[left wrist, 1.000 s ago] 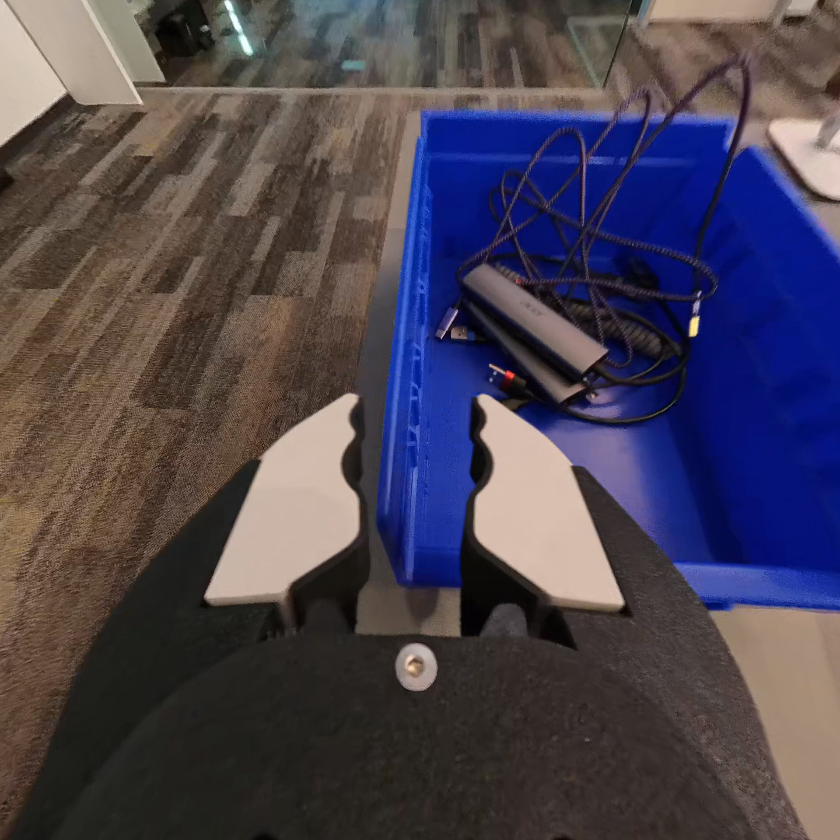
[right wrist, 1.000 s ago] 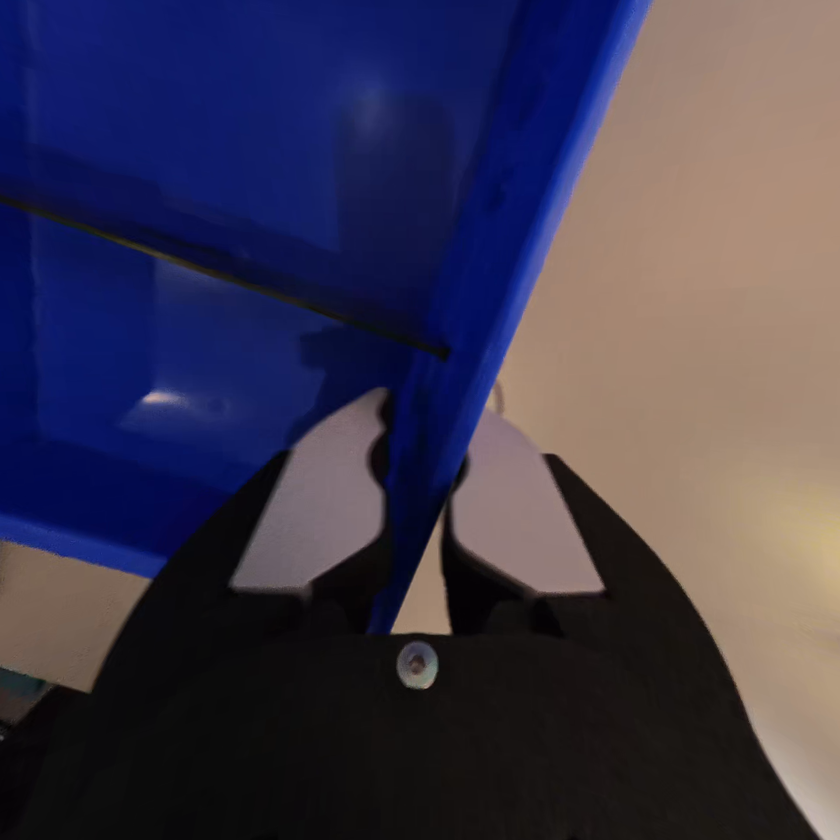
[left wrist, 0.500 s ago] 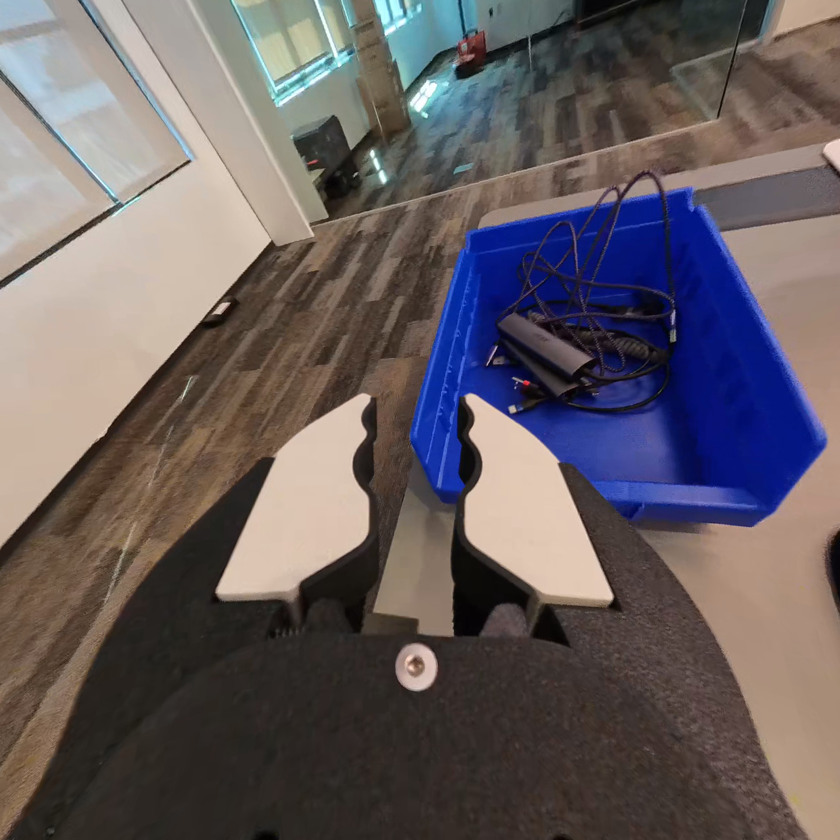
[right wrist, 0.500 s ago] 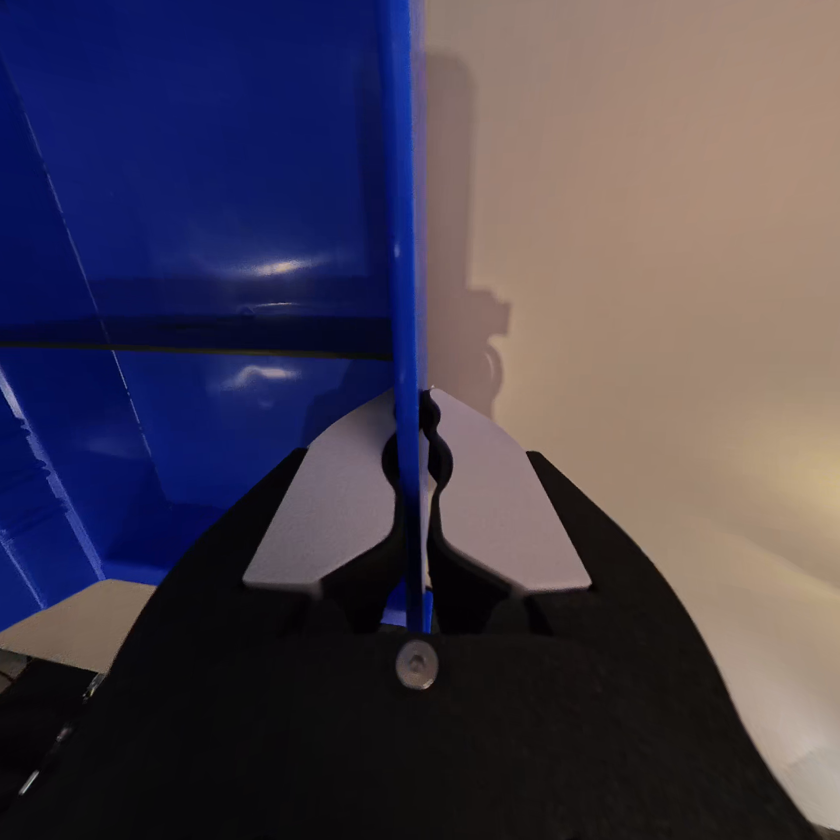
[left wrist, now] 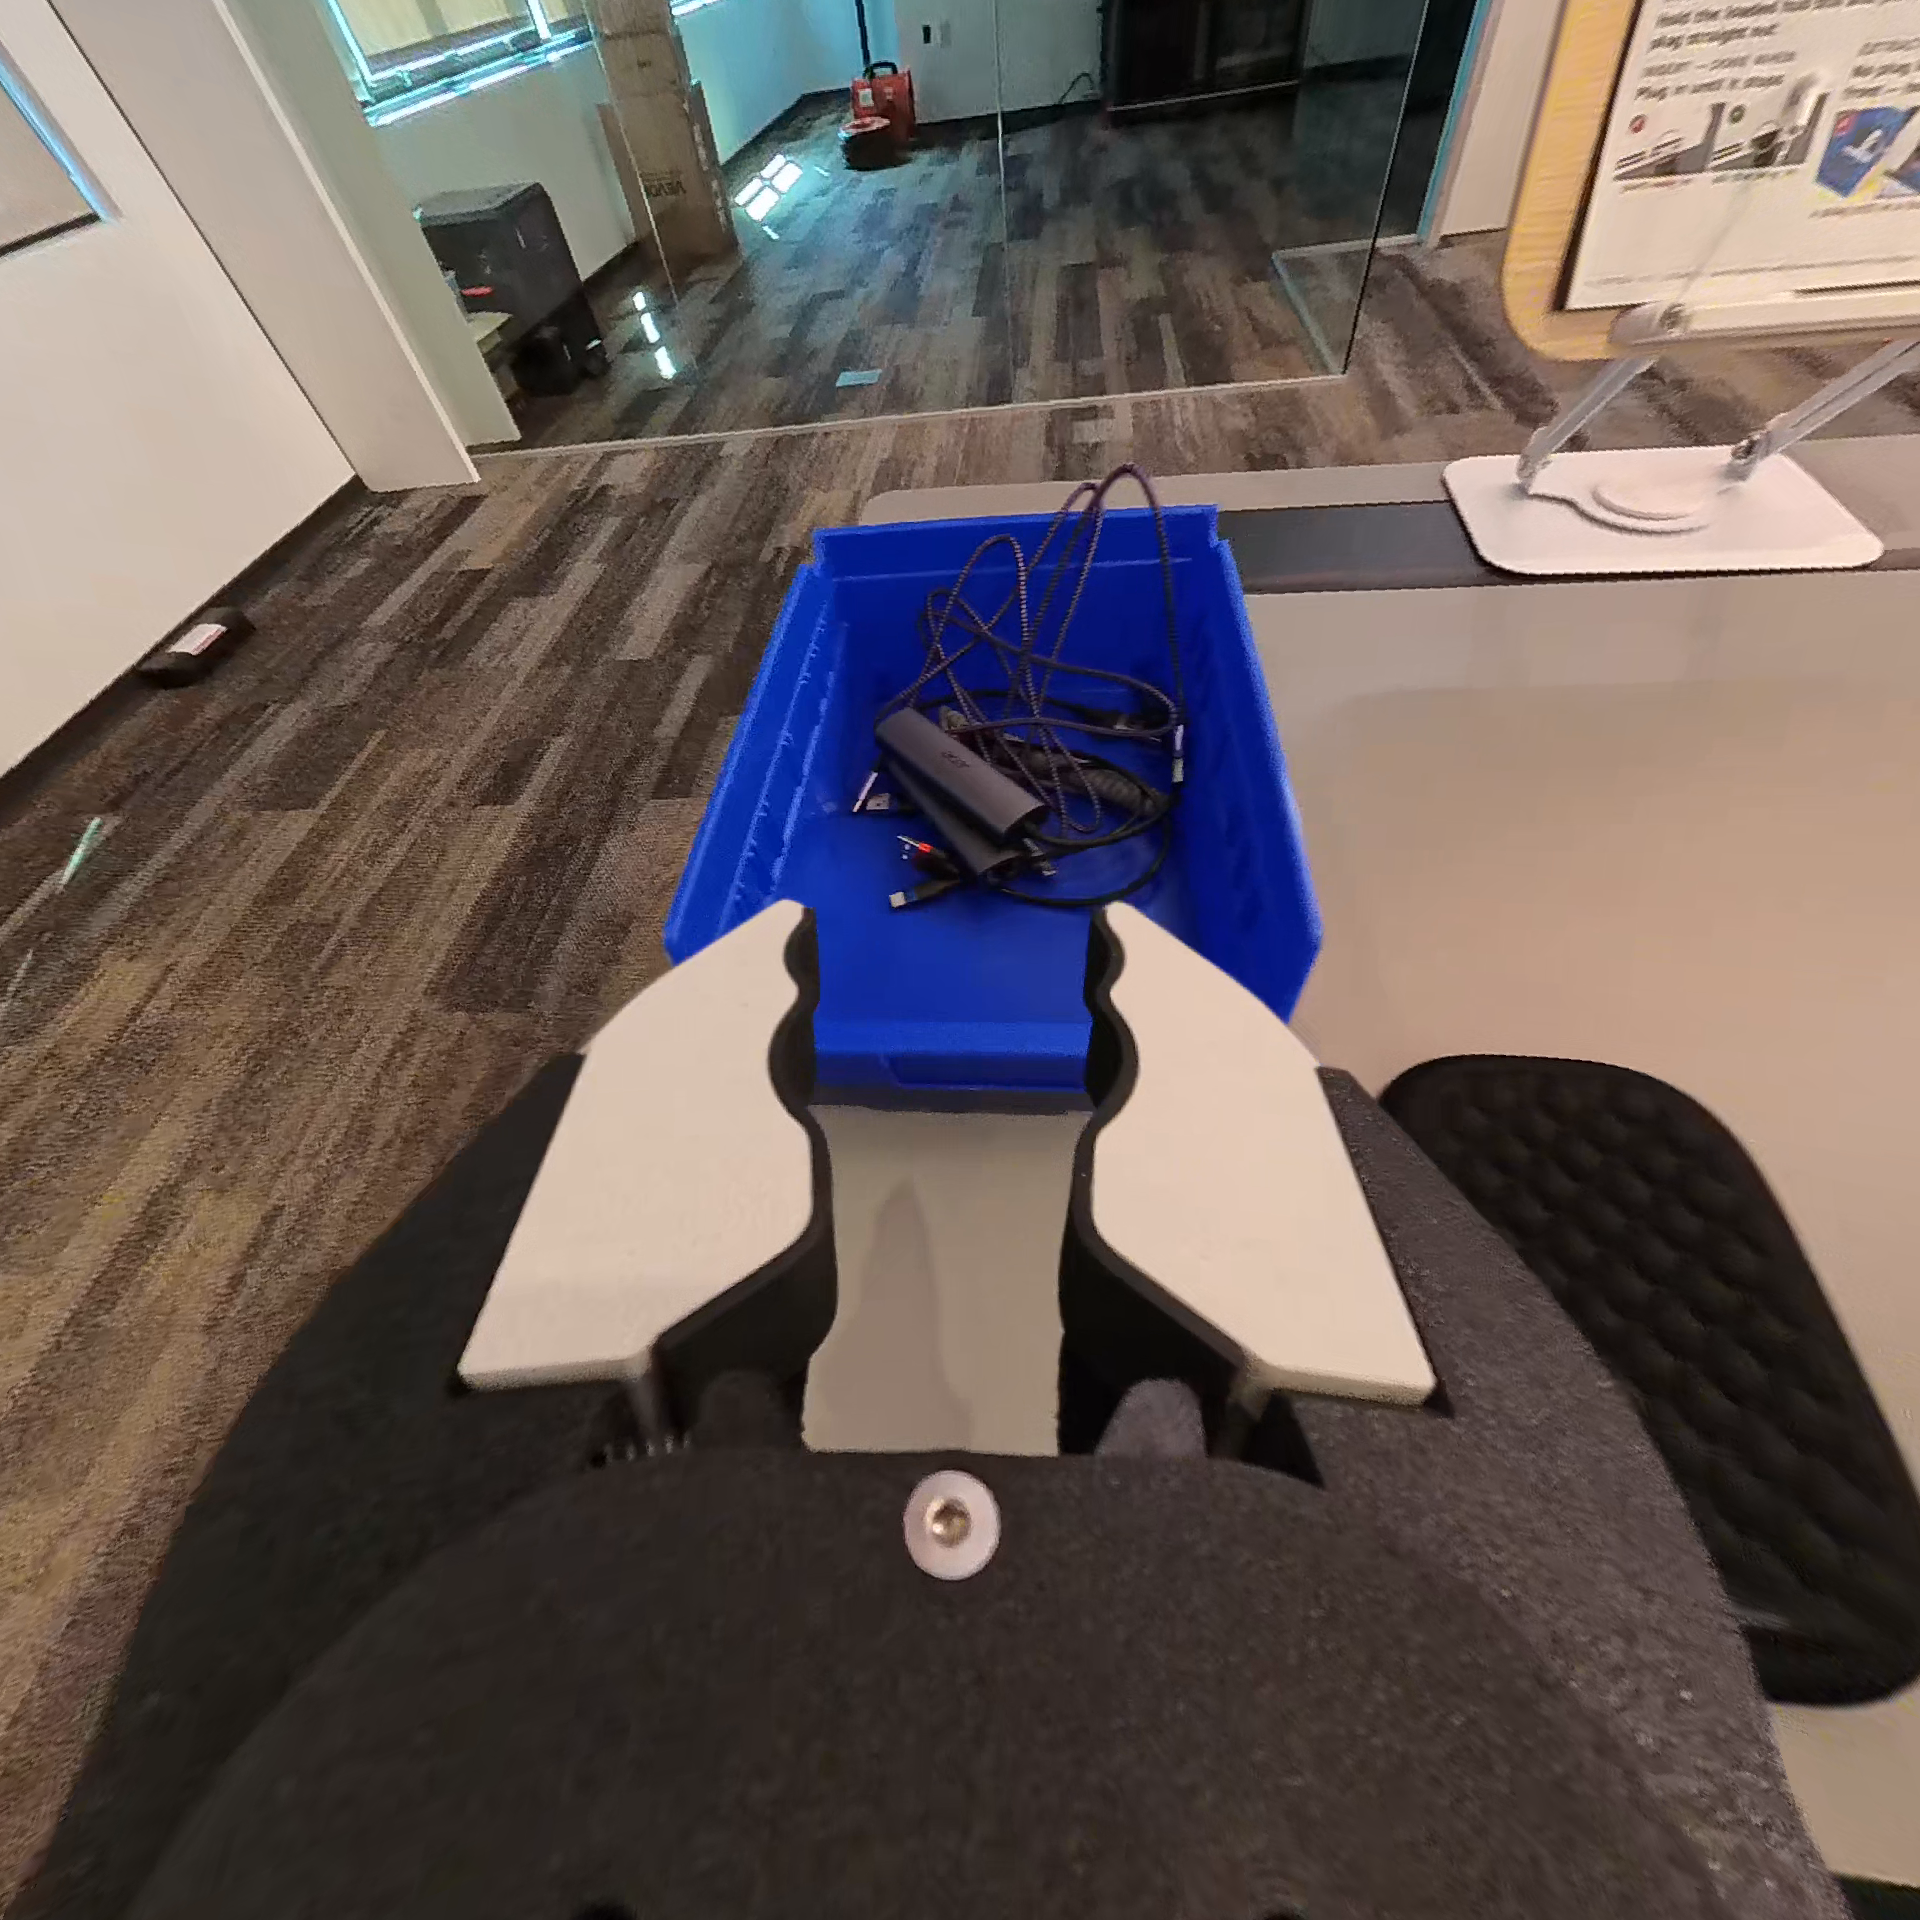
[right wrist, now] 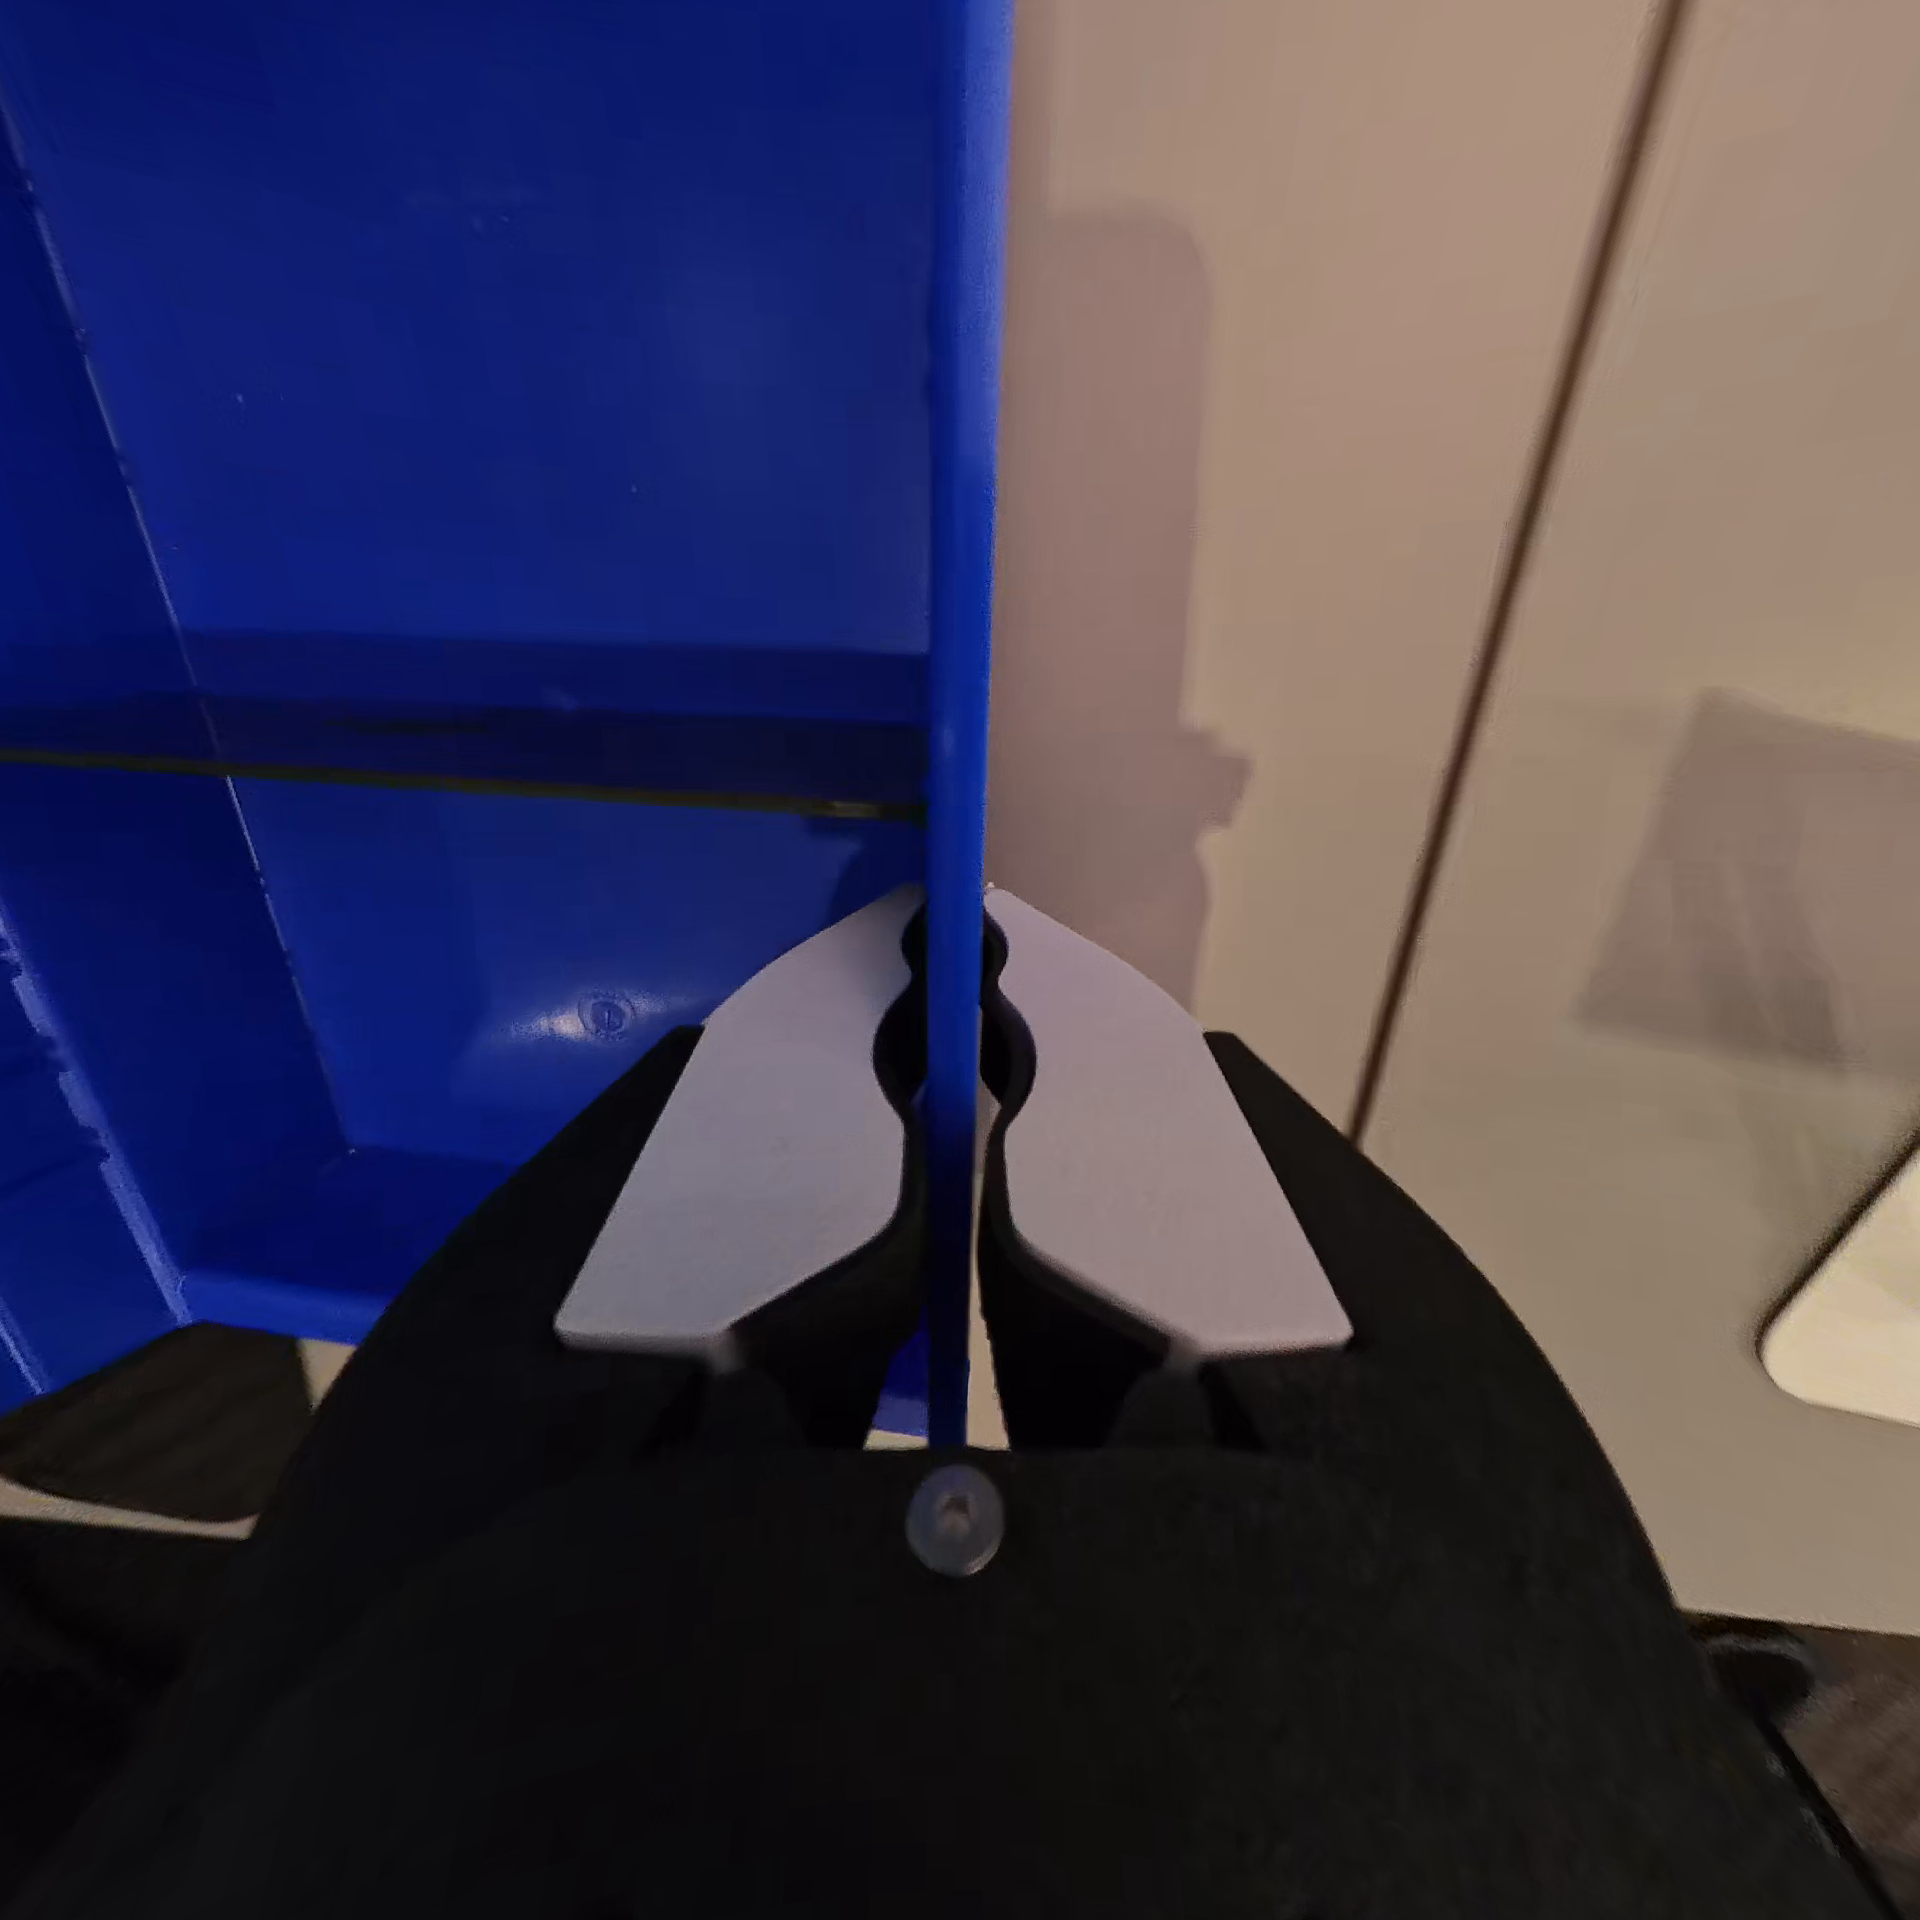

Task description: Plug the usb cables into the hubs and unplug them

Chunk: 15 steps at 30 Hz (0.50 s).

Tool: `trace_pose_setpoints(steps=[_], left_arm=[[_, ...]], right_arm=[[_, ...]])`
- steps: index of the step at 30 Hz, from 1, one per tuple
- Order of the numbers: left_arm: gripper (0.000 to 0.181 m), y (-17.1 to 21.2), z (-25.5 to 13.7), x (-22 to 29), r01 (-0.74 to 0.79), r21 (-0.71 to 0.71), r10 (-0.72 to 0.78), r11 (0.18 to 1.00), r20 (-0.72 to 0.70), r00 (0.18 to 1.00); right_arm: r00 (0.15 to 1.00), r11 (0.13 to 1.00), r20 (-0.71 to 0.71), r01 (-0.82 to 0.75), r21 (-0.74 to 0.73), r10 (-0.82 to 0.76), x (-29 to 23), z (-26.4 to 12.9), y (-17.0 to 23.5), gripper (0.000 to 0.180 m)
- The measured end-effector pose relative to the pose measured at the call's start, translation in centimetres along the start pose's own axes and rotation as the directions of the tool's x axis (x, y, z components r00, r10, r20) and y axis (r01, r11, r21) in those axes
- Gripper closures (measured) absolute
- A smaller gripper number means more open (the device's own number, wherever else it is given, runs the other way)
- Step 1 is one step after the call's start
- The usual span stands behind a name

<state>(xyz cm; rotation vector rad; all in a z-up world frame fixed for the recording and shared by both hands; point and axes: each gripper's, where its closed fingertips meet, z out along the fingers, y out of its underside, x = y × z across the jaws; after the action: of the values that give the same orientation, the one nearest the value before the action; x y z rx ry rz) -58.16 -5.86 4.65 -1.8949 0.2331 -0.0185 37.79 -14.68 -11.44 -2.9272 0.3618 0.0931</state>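
A blue bin (left wrist: 1262,790) stands on the beige table near its left edge. In it lie dark grey USB hubs (left wrist: 956,774) under a tangle of dark braided cables (left wrist: 1049,644), with loose plugs beside them. My left gripper (left wrist: 951,920) is open and empty, held above the table just short of the bin's near wall. My right gripper (right wrist: 954,899) is shut on the thin side wall of a blue bin (right wrist: 966,416). The inside seen there shows no cables. I cannot tell whether it is the same bin.
A white stand base (left wrist: 1662,520) sits at the table's back right, holding a board with a printed sheet (left wrist: 1714,156). A black mesh chair part (left wrist: 1683,1351) is at my right. Carpeted floor (left wrist: 312,935) lies left of the table. A white object (right wrist: 1860,1330) shows at the right. One gripper's finger ends stand about 100 cm off the other's. About 35 cm separates my right fingertips from the white object (right wrist: 1860,1330).
My left gripper has pulled back from the bin's left corner, now faces the bin's near wall, and has opened wider. My right gripper has closed from around the bin wall onto it.
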Motion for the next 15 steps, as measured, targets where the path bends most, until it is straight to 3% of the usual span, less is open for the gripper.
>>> trace_pose_setpoints(steps=[6, 15], left_arm=[[0.133, -0.9, -0.2, 2.0, 0.017, 0.003, -0.017, 1.000, -0.018, 1.000], [0.136, -3.6, -0.2, 4.7, 0.040, 0.051, -0.037, 0.998, -0.058, 0.998]], right_arm=[[0.996, 0.998, 0.056, -0.066, -0.002, 0.066, 5.4, 0.3, 2.9, 0.175], [0.998, 0.999, 0.066, -0.025, 0.033, 0.023, 6.4, 0.4, 2.8, 0.174]])
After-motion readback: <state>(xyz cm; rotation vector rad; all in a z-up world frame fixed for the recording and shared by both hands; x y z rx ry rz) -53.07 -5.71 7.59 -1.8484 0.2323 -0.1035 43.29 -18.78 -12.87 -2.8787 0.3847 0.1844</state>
